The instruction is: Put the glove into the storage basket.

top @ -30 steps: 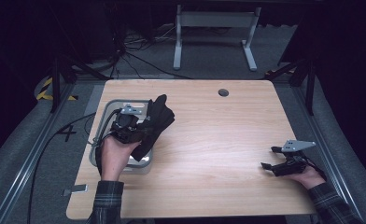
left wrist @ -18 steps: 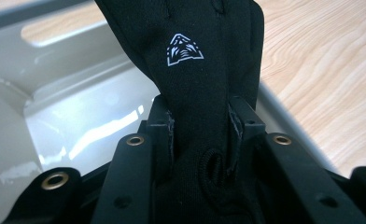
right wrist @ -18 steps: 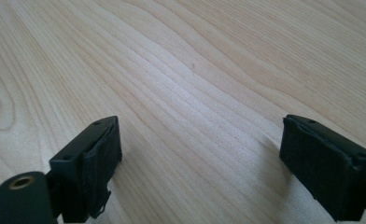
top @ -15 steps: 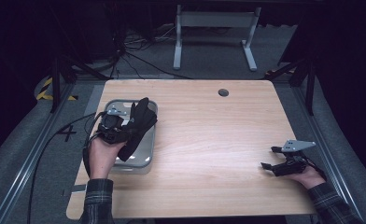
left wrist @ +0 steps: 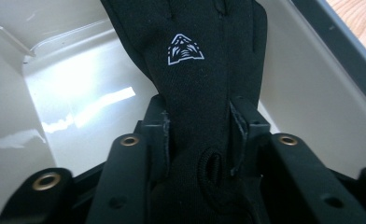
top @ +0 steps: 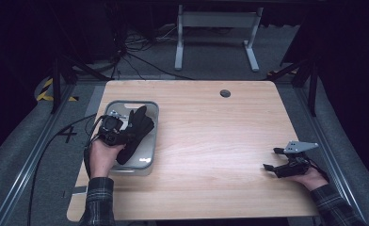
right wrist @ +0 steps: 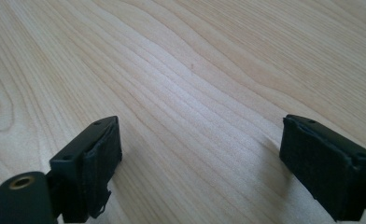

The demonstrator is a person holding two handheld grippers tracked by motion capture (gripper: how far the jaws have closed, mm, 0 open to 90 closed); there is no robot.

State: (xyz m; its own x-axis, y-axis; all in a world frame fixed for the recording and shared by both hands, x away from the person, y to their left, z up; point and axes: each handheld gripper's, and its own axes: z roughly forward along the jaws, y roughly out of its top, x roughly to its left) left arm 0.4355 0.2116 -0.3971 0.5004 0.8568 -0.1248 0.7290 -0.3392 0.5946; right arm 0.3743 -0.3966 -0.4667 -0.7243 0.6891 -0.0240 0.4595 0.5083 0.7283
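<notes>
Leftward and lower now, the left gripper (top: 121, 134) hangs over the grey bin (top: 150, 109), jaws clamped on the black glove (left wrist: 209, 60) between them; right gripper (top: 279, 168) rests spread wide.

Black glove (left wrist: 204, 56), knit fabric, small white triangular logo on its back. Clamped at the cuff between the left gripper's (left wrist: 200, 135) jaws, it hangs fingers-forward over the grey bin (top: 149, 113) at the desk's left side.
</notes>
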